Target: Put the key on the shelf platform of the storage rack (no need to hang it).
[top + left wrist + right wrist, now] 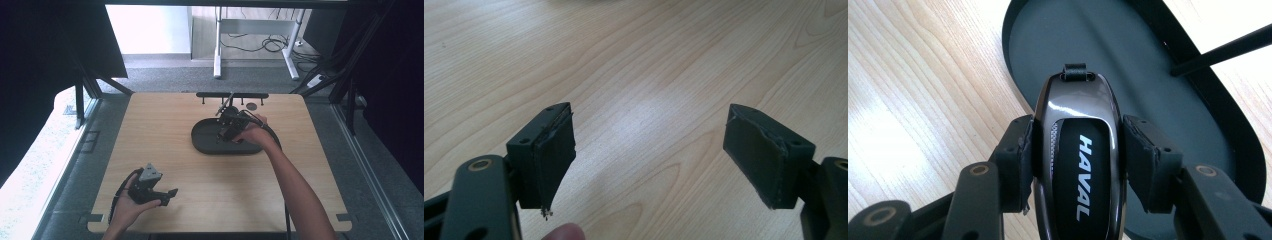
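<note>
A glossy dark car key fob [1080, 160] with white HAVAL lettering sits between the pads of my right gripper [1078, 150], which is shut on it. The fob hangs over the near end of a dark oval tray [1148, 90]. In the high view the right gripper [227, 131] is over that tray [202, 142] at the table's middle. My left gripper [170, 196] rests near the front left edge of the table, held in a hand. Its jaws stand wide apart over bare wood, and the left gripper [649, 150] holds nothing.
A black bar stand [232, 95] and a small round disc [252, 106] sit at the table's far edge. A thin black rod [1220, 50] crosses the tray's far side. Dark frame posts flank the wooden table [150, 135].
</note>
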### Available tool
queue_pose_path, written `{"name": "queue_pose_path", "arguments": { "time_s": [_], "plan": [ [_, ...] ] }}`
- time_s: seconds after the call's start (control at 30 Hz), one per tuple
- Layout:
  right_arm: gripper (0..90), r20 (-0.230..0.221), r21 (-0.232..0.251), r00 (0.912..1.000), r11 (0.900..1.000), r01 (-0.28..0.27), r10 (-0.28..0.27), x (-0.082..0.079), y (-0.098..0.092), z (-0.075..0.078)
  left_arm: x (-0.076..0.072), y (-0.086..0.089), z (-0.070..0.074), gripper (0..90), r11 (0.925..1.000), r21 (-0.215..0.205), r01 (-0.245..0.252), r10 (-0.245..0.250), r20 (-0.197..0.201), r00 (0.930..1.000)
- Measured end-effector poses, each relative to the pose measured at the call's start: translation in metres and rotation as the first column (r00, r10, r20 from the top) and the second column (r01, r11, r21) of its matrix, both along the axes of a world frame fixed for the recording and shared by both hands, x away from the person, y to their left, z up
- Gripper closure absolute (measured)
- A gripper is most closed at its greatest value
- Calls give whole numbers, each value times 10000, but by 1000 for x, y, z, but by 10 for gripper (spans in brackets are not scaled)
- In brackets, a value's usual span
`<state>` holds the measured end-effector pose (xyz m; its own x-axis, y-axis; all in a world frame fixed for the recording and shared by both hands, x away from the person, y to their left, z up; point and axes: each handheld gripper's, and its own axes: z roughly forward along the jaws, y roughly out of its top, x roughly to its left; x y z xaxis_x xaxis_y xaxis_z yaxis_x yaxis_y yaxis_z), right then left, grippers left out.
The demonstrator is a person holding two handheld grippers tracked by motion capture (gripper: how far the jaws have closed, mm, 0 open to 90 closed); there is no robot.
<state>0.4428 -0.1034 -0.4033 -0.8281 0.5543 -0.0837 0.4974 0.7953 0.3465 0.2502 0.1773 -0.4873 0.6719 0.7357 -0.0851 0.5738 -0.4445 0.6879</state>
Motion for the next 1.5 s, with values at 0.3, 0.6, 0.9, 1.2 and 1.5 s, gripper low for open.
{"name": "queue_pose_path", "arguments": {
  "time_s": [0.3,0.6,0.9,1.2,1.5],
  "plan": [
    [491,36,10,9999,9999,167,-167,3,-6,-1,0,-4,-2,211,9999,90,137,-137,-85,9999],
    [491,71,21,9992,9992,387,-387,6,-9,0,1,-4,-3,211,9998,124,155,-153,-134,9998],
    [491,64,34,9992,9992,389,-389,9,-10,-1,0,-5,-3,209,9998,131,175,-173,-166,9997],
    [491,48,23,9993,9993,382,-382,10,-9,-3,0,-8,-4,209,9991,186,375,-370,-257,9990],
    [491,-2,18,9982,9982,594,-594,11,-12,-7,0,-8,-5,209,9988,138,475,-471,-325,9984]
  ]
}}
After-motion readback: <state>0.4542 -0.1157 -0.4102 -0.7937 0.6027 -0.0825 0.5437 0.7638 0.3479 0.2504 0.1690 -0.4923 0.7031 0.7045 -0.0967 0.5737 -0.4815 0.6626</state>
